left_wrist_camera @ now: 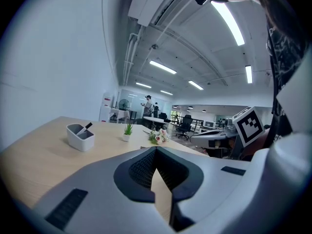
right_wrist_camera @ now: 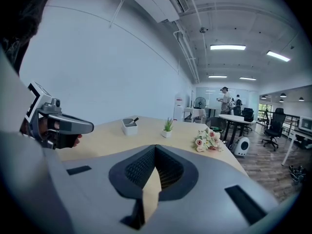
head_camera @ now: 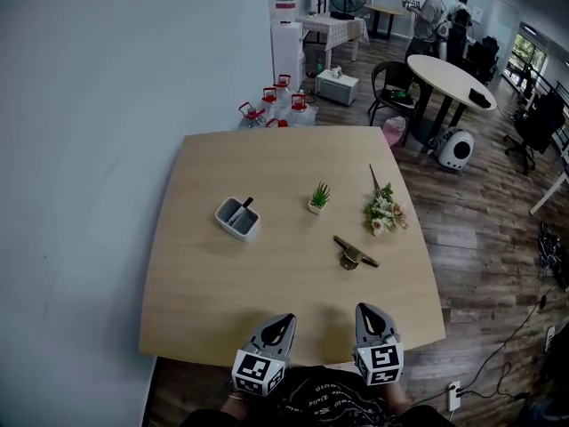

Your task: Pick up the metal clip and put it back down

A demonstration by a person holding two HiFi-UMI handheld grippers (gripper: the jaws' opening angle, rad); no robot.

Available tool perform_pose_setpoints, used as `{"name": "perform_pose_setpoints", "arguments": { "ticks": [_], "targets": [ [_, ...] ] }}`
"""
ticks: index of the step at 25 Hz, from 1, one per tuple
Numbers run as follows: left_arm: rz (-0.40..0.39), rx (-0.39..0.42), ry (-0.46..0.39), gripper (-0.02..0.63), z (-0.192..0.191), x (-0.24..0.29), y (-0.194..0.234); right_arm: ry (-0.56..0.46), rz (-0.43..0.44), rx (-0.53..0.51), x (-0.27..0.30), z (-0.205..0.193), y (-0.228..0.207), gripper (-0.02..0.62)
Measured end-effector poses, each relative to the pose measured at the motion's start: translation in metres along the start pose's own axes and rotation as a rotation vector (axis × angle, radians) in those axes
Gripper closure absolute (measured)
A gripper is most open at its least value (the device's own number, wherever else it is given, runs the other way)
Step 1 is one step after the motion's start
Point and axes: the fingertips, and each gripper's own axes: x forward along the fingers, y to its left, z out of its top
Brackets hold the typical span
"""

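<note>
The metal clip (head_camera: 354, 254) lies untouched on the worktop (head_camera: 267, 274)
It rests right of centre in the head view, just below the flowers (head_camera: 384, 212) and well apart from both tools. The left hand-held gripper (head_camera: 279, 320) and the right hand-held gripper (head_camera: 367, 311) hover at the bottom centre over the worktop's near edge, each with jaws pressed fully together and nothing between them

No word, number or brand can be read in any view. The only signs are black-and-white square markers (head_camera: 258, 372) on the cubes of the left gripper (head_camera: 283, 320) and right gripper (head_camera: 367, 310), low in the head view; they carry block patterns, not letters. The white print on the person's black shirt (head_camera: 324, 391), bottom centre, is too small to make out.
</note>
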Motion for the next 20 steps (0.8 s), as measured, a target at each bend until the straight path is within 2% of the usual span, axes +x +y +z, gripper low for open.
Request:
{"name": "perform_pose_setpoints", "arguments": {
  "ticks": [20],
  "targets": [
    [0.019,-0.011,0.015,0.597,-0.0073,0.0024,-0.0050,0.010,-0.006,-0.025,-0.0040,-0.0071,-0.0082,0.583]
  ]
}}
